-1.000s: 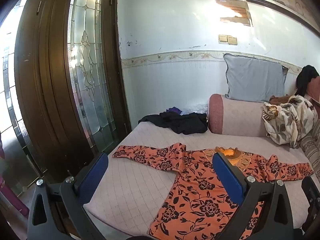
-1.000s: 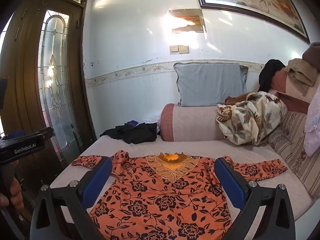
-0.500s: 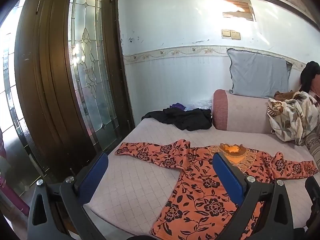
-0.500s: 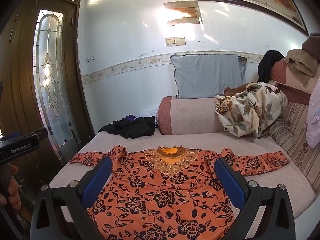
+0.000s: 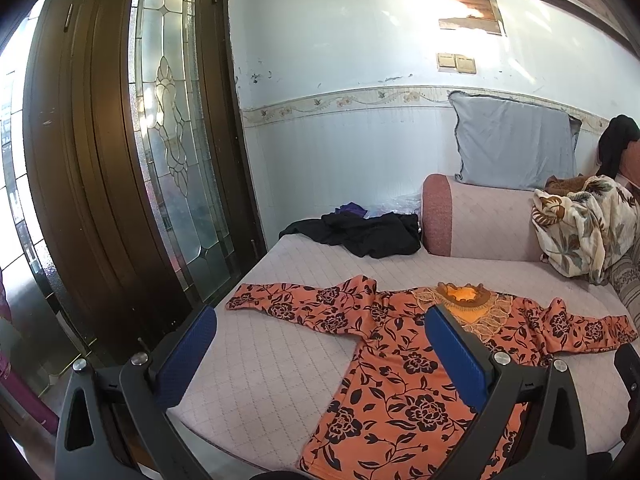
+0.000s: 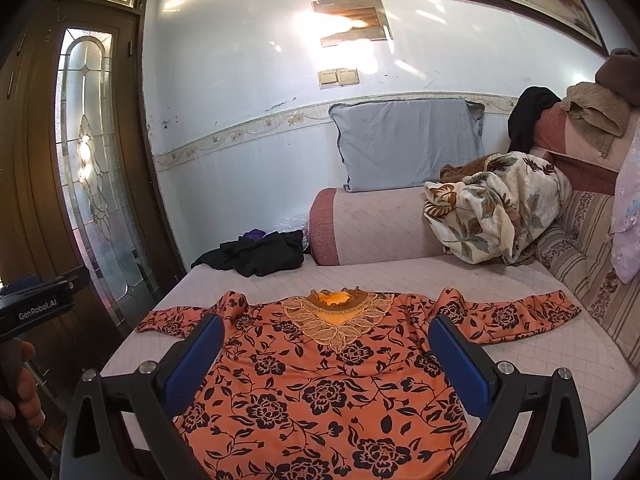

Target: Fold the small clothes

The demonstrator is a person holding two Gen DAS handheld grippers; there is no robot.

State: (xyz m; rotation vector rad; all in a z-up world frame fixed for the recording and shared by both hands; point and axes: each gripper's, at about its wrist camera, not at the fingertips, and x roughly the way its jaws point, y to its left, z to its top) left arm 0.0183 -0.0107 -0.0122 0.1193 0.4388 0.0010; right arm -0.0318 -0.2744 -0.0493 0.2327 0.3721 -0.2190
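Note:
An orange long-sleeved top with black flowers (image 6: 328, 380) lies flat, face up, on the quilted pink mattress (image 6: 532, 356), both sleeves spread out. It also shows in the left wrist view (image 5: 400, 380). My left gripper (image 5: 320, 316) is open and empty, held above the mattress over the top's left sleeve and side. My right gripper (image 6: 326, 324) is open and empty, held above the middle of the top. The left gripper's body (image 6: 36, 304) and the hand holding it show at the right wrist view's left edge.
A black clothes pile (image 6: 256, 256) lies at the mattress's far left corner. A pink bolster (image 6: 368, 224), a grey pillow (image 6: 408, 140) and a floral blanket (image 6: 496, 216) sit at the back. A wooden glass door (image 5: 120, 180) stands to the left.
Both views have tilted down and drawn slightly back; the top sits lower and fuller in frame. Both grippers stay open and the top has not moved.

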